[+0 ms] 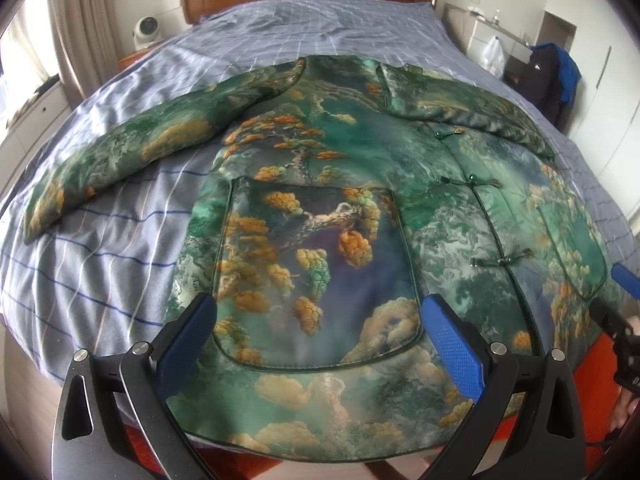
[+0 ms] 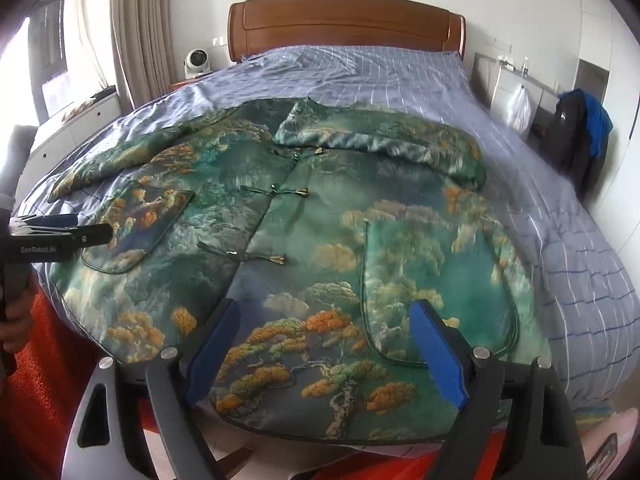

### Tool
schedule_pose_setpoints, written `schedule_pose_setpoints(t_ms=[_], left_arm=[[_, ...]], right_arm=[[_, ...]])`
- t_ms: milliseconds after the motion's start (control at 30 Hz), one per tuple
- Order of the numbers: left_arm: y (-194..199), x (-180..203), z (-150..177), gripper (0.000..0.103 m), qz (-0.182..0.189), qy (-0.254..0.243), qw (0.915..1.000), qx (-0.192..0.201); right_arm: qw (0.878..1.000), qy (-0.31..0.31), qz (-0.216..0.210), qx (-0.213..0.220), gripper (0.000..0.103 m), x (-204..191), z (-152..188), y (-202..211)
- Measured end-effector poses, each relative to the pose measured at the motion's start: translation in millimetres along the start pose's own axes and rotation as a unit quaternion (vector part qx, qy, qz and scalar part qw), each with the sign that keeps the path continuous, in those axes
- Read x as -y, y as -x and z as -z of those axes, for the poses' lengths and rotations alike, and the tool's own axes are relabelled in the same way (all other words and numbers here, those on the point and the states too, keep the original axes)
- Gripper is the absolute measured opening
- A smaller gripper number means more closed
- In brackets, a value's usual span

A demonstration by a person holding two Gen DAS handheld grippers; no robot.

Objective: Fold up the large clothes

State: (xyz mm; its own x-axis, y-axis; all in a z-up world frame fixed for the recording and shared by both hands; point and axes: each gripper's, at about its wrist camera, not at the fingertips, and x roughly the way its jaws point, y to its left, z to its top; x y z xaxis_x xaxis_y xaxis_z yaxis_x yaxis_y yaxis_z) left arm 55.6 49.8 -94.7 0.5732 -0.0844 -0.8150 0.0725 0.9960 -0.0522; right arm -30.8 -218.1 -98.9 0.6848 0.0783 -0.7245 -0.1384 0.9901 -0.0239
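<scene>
A large green jacket (image 1: 320, 208) printed with orange pines and clouds lies face up on the bed, hem at the near edge, collar toward the headboard. Its left sleeve (image 1: 120, 160) stretches out over the bedding; the right sleeve (image 2: 400, 140) lies bent along the shoulder. My left gripper (image 1: 320, 332) hovers open over the left patch pocket (image 1: 312, 272), nothing between its blue pads. My right gripper (image 2: 328, 340) hovers open above the hem by the right pocket (image 2: 436, 280), holding nothing. Each gripper shows at the other view's edge: the right one (image 1: 616, 300), the left one (image 2: 60, 236).
The bed carries a blue checked duvet (image 2: 400, 72) and a brown wooden headboard (image 2: 344, 24). An orange-red blanket (image 2: 48, 360) hangs below the near edge. A small white fan (image 2: 196, 62) stands at the back left; a dark bag with blue cloth (image 2: 580, 132) sits at the right wall.
</scene>
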Motion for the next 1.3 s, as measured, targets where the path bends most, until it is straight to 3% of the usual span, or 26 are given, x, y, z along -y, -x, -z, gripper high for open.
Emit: schedule_pose_setpoints(t_ms=[400, 667, 833, 1000, 1300], left_arm=[[1.0, -11.3, 0.9, 0.102, -0.009, 0.015, 0.9998, -0.003], [-5.1, -10.2, 5.8, 0.102, -0.025, 0.01, 0.9995, -0.014], [-3.2, -7.9, 6.1, 0.102, -0.017, 0.003, 0.9998, -0.01], [-5.9, -8.0, 6.8, 0.102, -0.036, -0.006, 0.9992, -0.016], [-8.2, -22.7, 6.5, 0.102, -0.032, 0.022, 0.999, -0.024]], right_arm=[[1.0, 0.016, -0.011, 0.001, 0.086, -15.2, 2.1, 1.2], [1.0, 0.016, -0.015, -0.01, 0.086, -18.4, 5.6, -2.7], [1.0, 0.014, -0.019, -0.01, 0.086, -21.2, 6.7, -3.8], [1.0, 0.015, -0.023, -0.013, 0.086, -23.4, 7.3, -6.3], [0.999, 0.015, -0.028, -0.02, 0.086, -26.6, 9.6, -8.8]])
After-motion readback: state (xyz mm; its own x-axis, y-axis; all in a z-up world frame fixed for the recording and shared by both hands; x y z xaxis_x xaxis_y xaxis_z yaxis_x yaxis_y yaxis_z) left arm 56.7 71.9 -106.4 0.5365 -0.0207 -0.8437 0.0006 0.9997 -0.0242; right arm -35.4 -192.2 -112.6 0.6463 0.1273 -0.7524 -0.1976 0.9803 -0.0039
